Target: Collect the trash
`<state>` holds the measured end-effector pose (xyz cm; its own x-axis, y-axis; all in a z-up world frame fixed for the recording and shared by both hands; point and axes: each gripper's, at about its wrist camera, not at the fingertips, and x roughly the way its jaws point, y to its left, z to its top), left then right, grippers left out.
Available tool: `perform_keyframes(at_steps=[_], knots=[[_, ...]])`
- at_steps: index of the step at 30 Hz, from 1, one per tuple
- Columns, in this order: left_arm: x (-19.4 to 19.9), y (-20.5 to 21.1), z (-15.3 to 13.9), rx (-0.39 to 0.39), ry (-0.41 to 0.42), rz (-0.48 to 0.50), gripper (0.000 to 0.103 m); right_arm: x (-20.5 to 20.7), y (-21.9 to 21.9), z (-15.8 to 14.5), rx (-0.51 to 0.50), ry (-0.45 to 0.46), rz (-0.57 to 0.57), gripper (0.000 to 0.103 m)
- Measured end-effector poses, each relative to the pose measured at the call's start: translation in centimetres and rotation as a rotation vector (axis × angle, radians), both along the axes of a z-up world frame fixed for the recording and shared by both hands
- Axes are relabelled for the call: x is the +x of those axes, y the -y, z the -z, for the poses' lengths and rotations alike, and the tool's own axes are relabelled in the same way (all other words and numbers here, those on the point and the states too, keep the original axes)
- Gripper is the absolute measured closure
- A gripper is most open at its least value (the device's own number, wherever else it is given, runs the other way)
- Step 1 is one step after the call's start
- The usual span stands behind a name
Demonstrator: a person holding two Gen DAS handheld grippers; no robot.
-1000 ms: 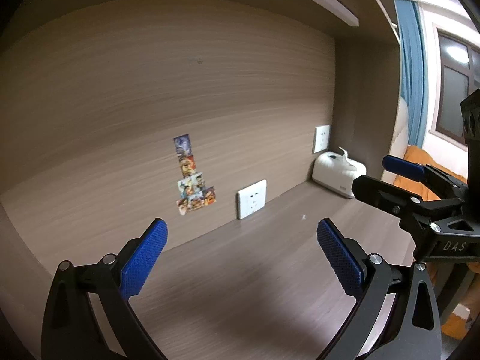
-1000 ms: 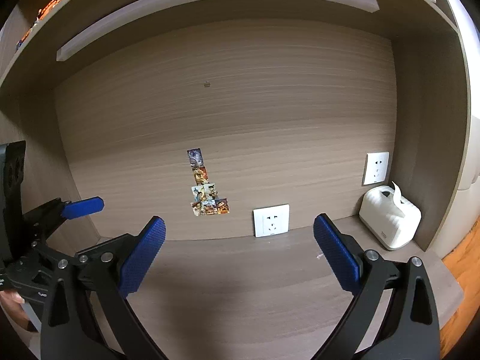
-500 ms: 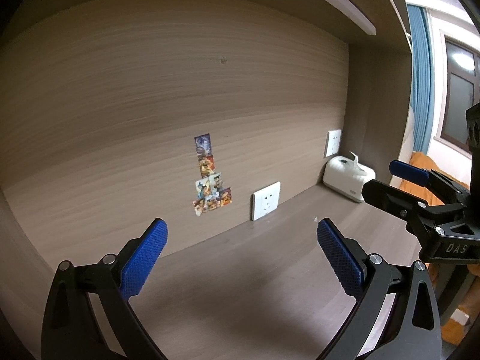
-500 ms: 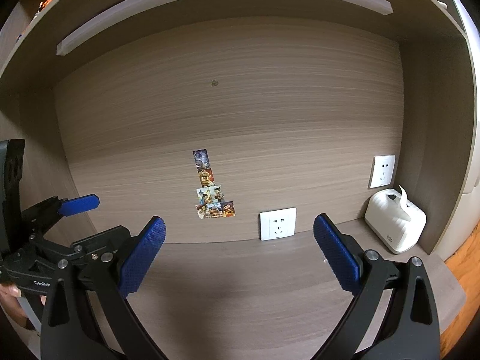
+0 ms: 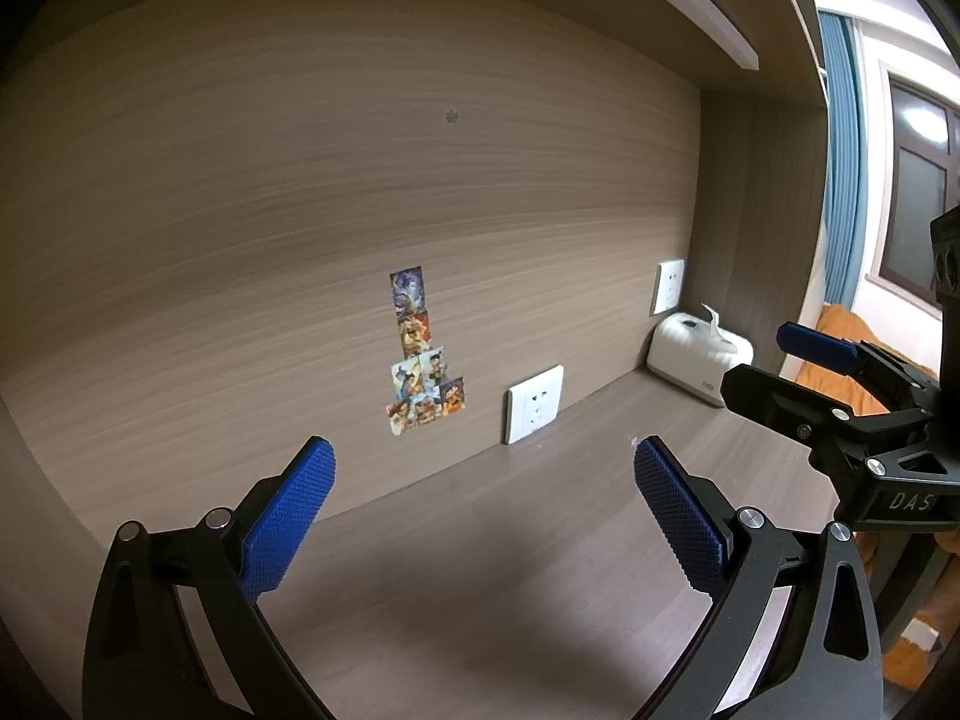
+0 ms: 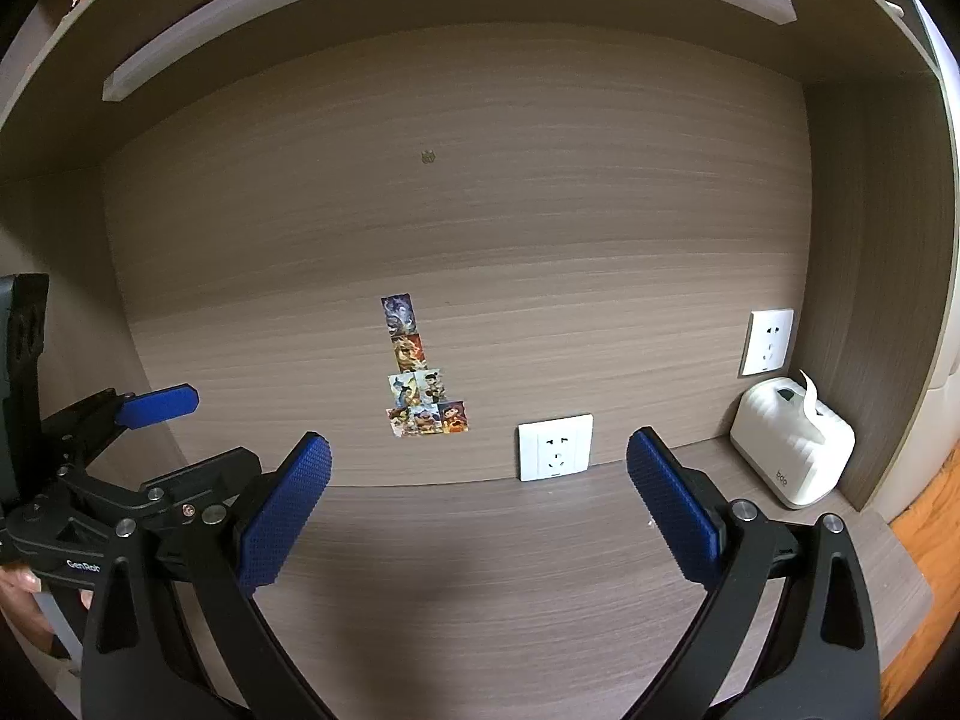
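Note:
My left gripper (image 5: 483, 456) hangs open over a brown wooden desk (image 5: 480, 588) with nothing between its blue pads. My right gripper (image 6: 480, 444) is open too, empty, over the same desk (image 6: 510, 576). Each shows in the other's view: the right gripper (image 5: 774, 363) at the right edge, the left gripper (image 6: 198, 432) at the lower left. A tiny white speck (image 5: 630, 439) lies on the desk near the back wall. No other trash is in view.
A white tissue box (image 6: 792, 450) stands in the back right corner. Two white wall sockets (image 6: 555, 447) (image 6: 768, 342) and a cluster of picture stickers (image 6: 420, 384) are on the back panel. A shelf runs overhead. A hand (image 6: 18, 594) holds the left gripper.
Both views have drifted slightly, so the stickers and sockets sit a little further right in frame. Both grippers stay open and empty.

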<state>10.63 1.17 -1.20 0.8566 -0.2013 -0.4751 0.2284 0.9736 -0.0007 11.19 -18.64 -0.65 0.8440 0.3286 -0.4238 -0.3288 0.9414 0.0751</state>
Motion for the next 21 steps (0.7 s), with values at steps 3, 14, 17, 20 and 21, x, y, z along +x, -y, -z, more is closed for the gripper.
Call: perform_keyframes(at_steps=[3, 14, 17, 20, 21], knots=[[0.0, -0.1, 0.1, -0.002, -0.003, 0.001, 0.005, 0.2, -0.1, 0.2, -0.001, -0.003, 0.001, 0.005], [0.6, -0.4, 0.5, -0.012, -0.020, 0.010, 0.005, 0.9, -0.5, 0.5, -0.007, -0.019, 0.005, 0.005], [0.7, -0.6, 0.7, -0.024, -0.035, 0.018, 0.005, 1.2, -0.5, 0.6, -0.011, -0.024, 0.009, 0.005], [0.9, -0.6, 1.0, -0.023, -0.042, 0.025, 0.005, 1.3, -0.5, 0.8, -0.011, -0.029, 0.014, 0.005], [1.1, -0.6, 1.1, -0.024, -0.048, 0.022, 0.005, 1.3, -0.5, 0.8, -0.012, -0.031, 0.014, 0.005]])
